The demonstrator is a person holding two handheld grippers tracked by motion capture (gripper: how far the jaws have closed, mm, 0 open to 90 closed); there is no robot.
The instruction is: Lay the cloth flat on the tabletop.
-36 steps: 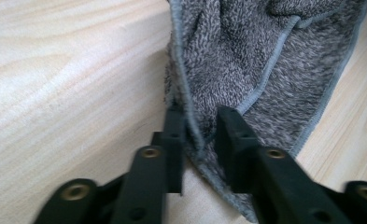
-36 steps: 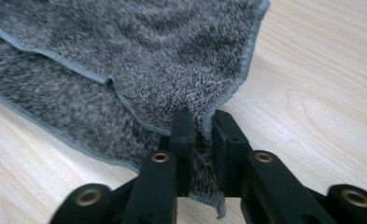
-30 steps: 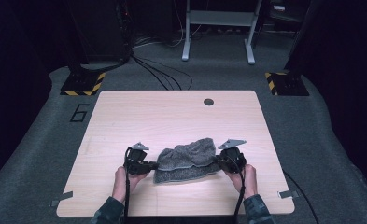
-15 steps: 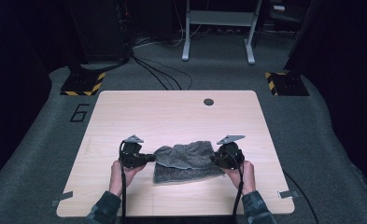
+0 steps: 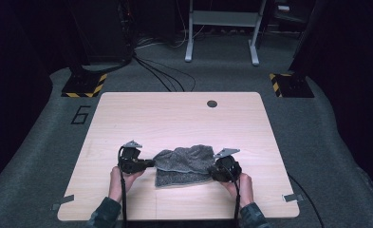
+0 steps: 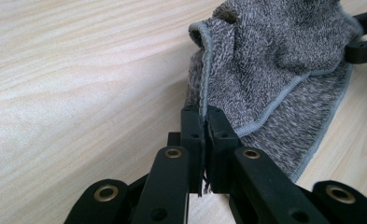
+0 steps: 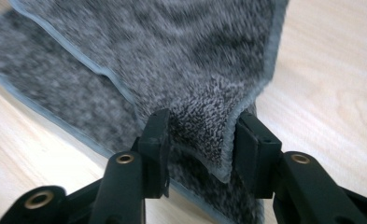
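Hands come in from the near edge of the pale wooden table [image 5: 184, 118], each holding black two-jaw tongs at one end of a grey terry-cloth towel with a stitched hem [image 5: 183, 165]. The left gripper [image 5: 148, 164] is clamped tight on the towel's hemmed edge, which runs up between its closed jaws in the left gripper view [image 6: 204, 135]. The right gripper [image 5: 212, 172] has just been opening: its jaws stand apart with a corner of the towel [image 7: 204, 121] hanging loosely between them (the cloth touches neither pad firmly). The towel lies folded and rumpled on the near half of the table. Farther off, a small dark round grommet [image 5: 212, 103] sits near the table's far edge.
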